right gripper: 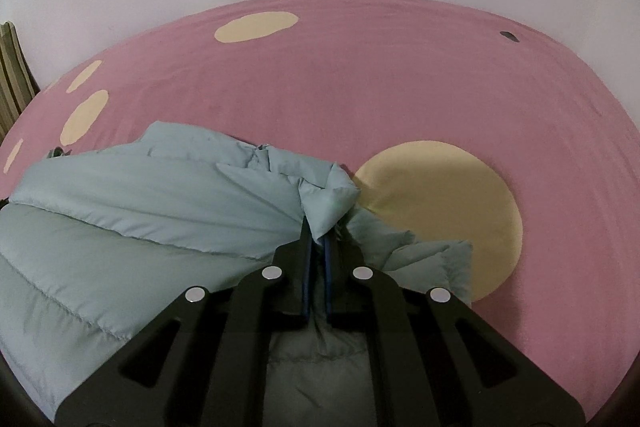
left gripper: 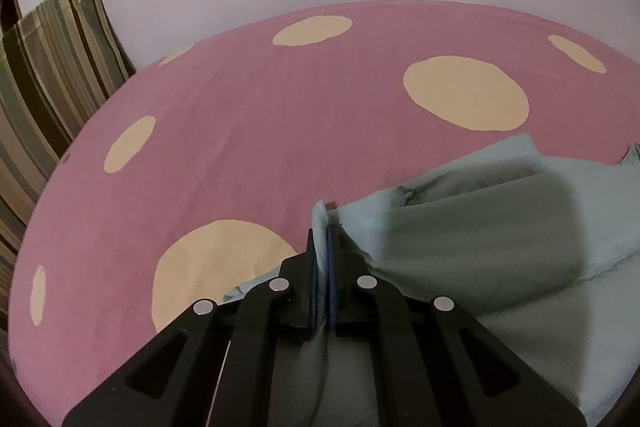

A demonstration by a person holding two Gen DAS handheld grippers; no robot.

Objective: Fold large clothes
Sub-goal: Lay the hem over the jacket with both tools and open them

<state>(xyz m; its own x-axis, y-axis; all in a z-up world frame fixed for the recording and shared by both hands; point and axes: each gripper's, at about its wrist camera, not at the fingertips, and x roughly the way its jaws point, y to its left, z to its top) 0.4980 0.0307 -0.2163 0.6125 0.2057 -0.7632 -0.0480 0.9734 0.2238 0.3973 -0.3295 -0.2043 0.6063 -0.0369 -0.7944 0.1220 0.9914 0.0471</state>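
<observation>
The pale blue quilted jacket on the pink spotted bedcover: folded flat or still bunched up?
Bunched, not folded flat: the quilted jacket lies in puffy, creased layers, with fabric pinched in both the left gripper and right gripper.

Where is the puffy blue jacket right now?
The puffy blue jacket lies on the pink spotted bedcover, low and left in the right wrist view. The left gripper and right gripper each pinch an edge.
</observation>
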